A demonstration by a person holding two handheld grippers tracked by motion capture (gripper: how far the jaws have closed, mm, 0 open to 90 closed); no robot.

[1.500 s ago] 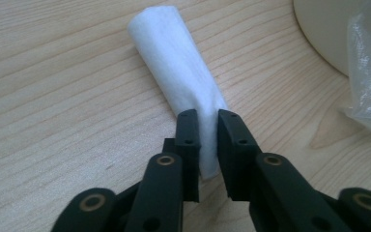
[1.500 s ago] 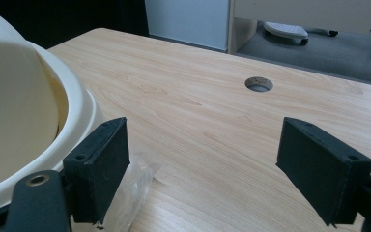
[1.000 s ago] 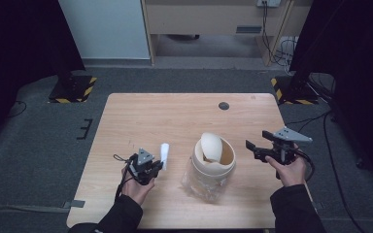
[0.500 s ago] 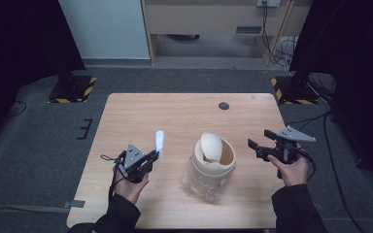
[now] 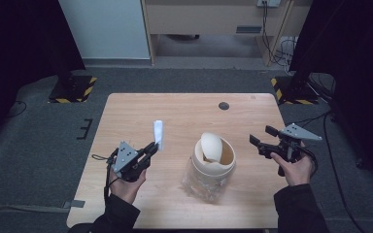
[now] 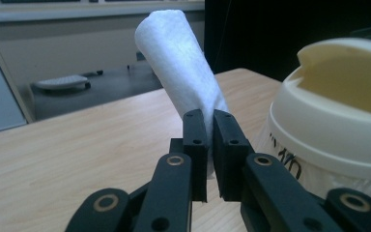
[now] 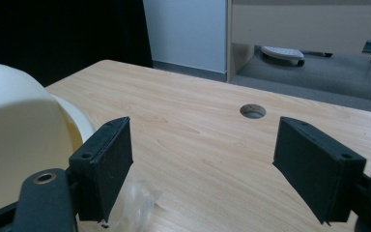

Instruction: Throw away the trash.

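While clamped, tissue roll (image 5: 158, 134) seemingly clears bin (image 5: 213, 165).

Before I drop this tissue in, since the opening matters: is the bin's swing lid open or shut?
Open. The cream swing lid is tilted up on edge in the bin, leaving a gap beside it in the high view.

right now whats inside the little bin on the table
The bin has a cream swing lid tipped up in its opening. Through the clear wall, crumpled white stuff shows at the bottom. The lid and rim cover the rest.
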